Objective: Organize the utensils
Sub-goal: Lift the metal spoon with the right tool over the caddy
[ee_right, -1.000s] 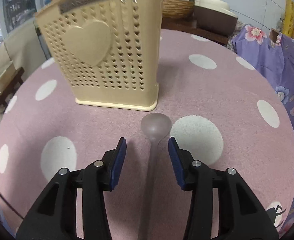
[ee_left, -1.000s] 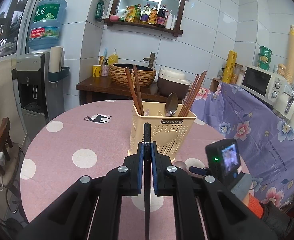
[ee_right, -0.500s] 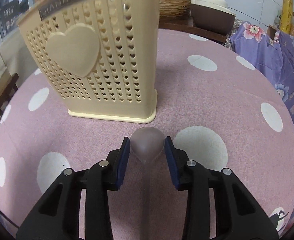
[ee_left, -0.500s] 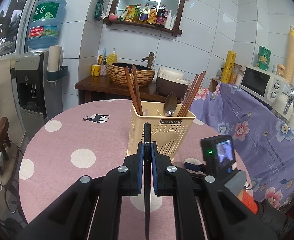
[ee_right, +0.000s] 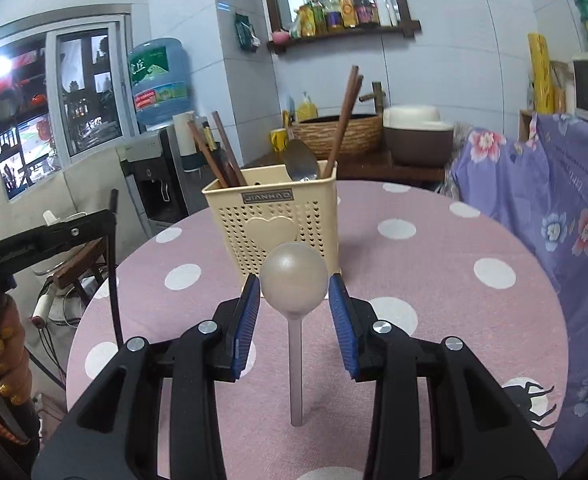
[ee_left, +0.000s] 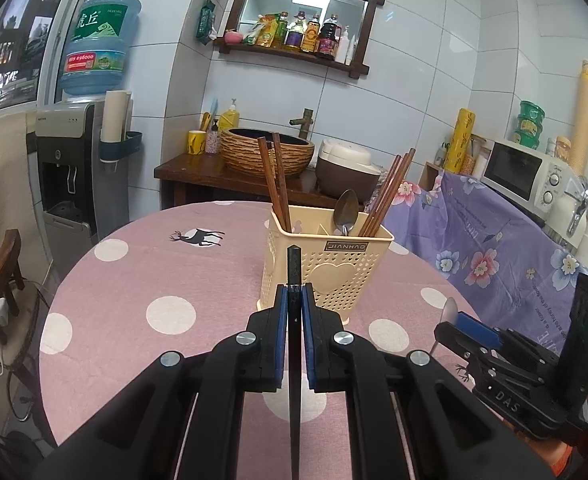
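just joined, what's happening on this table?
A person with a handheld gripper in each hand is sorting utensils into the beige holder on the pink dotted table. The right gripper holds a grey spoon by its bowl, handle hanging down, clear of the table, just in front of the holder. The left gripper is shut on a dark thin utensil, tip pointing up. The holder already has chopsticks and a metal spoon.

A cream heart-pierced basket [ee_left: 330, 264] stands on a pink tablecloth [ee_left: 134, 280] with white dots.
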### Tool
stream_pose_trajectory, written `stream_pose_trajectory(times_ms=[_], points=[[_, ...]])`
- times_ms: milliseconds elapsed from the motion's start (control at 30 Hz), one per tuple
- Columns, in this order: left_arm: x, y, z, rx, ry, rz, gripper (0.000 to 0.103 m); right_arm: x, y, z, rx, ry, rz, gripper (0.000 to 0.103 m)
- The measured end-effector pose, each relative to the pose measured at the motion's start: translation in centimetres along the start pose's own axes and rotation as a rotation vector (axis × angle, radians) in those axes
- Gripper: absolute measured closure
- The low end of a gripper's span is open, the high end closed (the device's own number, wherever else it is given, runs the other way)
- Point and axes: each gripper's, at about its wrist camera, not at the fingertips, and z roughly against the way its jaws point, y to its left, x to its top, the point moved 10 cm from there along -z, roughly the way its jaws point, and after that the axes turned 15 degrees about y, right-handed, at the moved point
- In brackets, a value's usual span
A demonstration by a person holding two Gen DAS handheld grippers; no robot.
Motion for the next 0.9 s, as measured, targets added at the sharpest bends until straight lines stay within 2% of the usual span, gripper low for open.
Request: stream_pose_trajectory(times_ms=[367, 567, 700, 833, 900], points=[[0.9, -0.2, 0.8, -0.023, -0.020, -0.008, 0.095, 0.8, 0.9, 0.4, 0.033, -0.014, -0.005, 0.067], [3.2, -0.7, 1.8, -0.053, -0.055, -0.012, 0.095, 3.7, 1.9, 1.5, 0.076, -0.048, 0.008, 0.067], [6.5, -1.8, 3.1, -0.106, -0.092, -0.027, 0.095, 8.5, 3.1, 3.1, 0.087, -0.109, 0.051, 0.067], [12.5, -3.1, 5.5, -0.164, -0.148, -0.040, 0.095, 15.3, 3.6, 5.3, 0.095, -0.185, 0.055, 0.067], [15.6, -3.7, 6.1, -0.174, -0.163, -0.044, 0.095, 18.3, 3.7, 5.9, 0.072, -0.224, 0.057, 0.067]])
